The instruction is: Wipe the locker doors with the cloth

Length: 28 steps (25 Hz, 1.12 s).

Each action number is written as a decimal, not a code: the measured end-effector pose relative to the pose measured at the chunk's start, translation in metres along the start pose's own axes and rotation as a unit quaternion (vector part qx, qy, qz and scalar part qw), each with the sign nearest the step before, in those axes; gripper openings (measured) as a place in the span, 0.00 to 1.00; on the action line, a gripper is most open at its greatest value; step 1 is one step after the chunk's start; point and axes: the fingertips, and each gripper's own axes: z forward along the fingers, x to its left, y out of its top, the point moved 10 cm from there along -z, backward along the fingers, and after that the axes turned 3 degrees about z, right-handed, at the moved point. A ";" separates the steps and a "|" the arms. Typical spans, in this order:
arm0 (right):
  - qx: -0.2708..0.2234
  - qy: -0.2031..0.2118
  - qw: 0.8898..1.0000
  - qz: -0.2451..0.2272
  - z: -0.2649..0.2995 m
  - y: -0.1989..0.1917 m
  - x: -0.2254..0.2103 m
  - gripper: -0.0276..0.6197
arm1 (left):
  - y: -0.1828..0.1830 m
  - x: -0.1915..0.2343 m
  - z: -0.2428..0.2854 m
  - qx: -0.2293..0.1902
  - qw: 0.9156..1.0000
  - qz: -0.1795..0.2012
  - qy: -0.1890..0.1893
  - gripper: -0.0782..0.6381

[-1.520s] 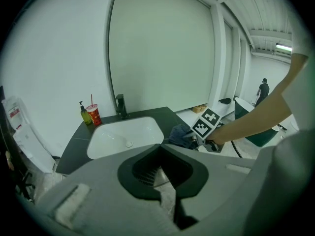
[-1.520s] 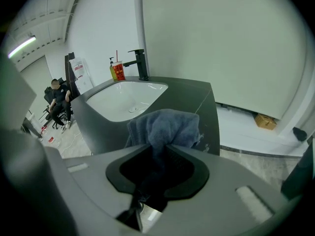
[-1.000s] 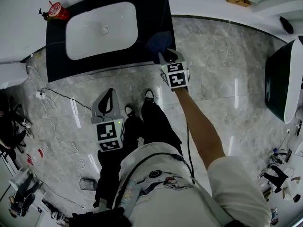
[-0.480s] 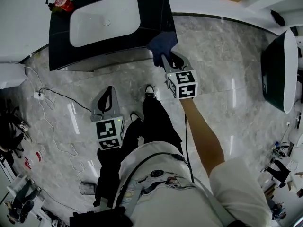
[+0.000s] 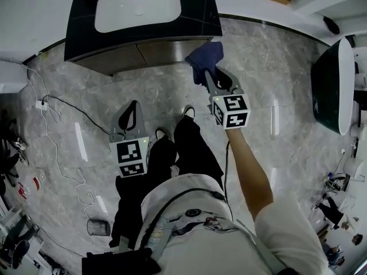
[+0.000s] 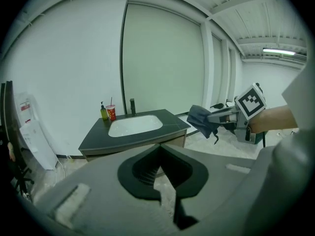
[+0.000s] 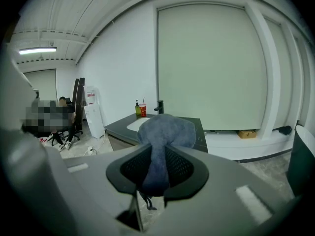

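I'm on approach: right claw (image 5: 207, 73) pinching the cloth (image 5: 205, 57), left claw (image 5: 133, 105) pressed together. Next, I'd flatten it on the door (image 5: 155, 51) at 11 o'clock.

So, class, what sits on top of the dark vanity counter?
A white oval basin, a black tap, a green bottle and a red cup with a straw. From the right gripper view, the blue cloth covers part of the basin and counter.
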 end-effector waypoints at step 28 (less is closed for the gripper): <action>-0.205 0.003 0.972 -0.117 0.161 -0.217 -0.077 0.18 | -0.250 0.009 0.243 -0.104 0.993 0.031 0.045 0.11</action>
